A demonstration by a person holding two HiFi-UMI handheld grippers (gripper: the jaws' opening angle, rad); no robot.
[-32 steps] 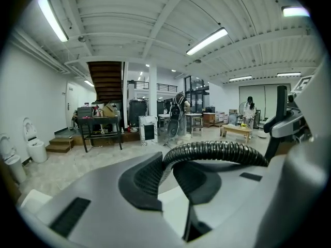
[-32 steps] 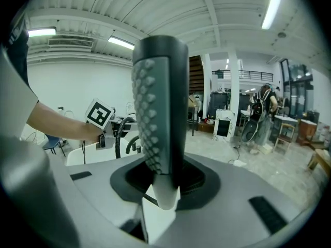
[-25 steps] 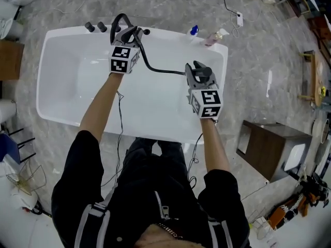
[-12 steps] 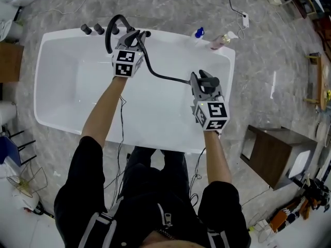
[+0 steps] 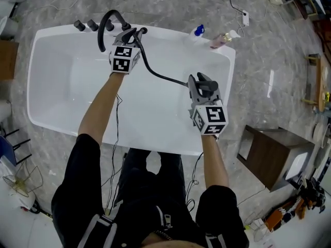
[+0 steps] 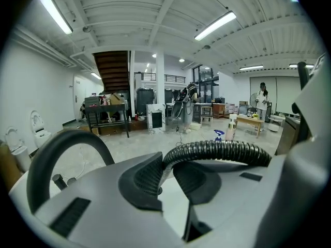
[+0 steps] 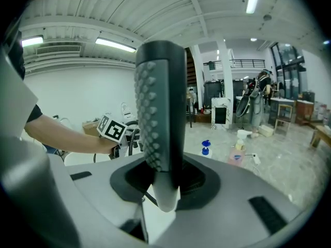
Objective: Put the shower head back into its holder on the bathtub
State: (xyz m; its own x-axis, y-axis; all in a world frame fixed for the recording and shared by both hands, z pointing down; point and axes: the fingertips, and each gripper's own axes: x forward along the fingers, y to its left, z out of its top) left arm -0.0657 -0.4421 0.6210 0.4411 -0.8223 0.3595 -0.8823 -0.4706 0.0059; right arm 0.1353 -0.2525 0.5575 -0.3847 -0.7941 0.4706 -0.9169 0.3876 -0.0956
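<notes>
In the right gripper view the dark shower head (image 7: 160, 112), with its studded face, stands upright between the jaws of my right gripper (image 7: 163, 185), which is shut on it. In the head view that gripper (image 5: 202, 82) hangs over the right half of the white bathtub (image 5: 57, 102). A black ribbed hose (image 5: 160, 75) runs from it to my left gripper (image 5: 133, 35) at the far rim. The left gripper (image 6: 165, 177) is shut on the hose (image 6: 222, 151). Beside it rises the black arched spout (image 5: 105, 27). I cannot make out the holder.
Two black knobs (image 5: 85, 25) stand on the far rim, left of the spout. A blue-capped bottle (image 5: 196, 31) and a pink spray bottle (image 5: 222, 39) stand on the floor behind the tub. A wooden cabinet (image 5: 266, 154) stands to the right. Cables lie on the floor.
Both grippers have sunk lower toward the tub, the left one more, each keeping its hold. The hose between them stays slack over the tub.
</notes>
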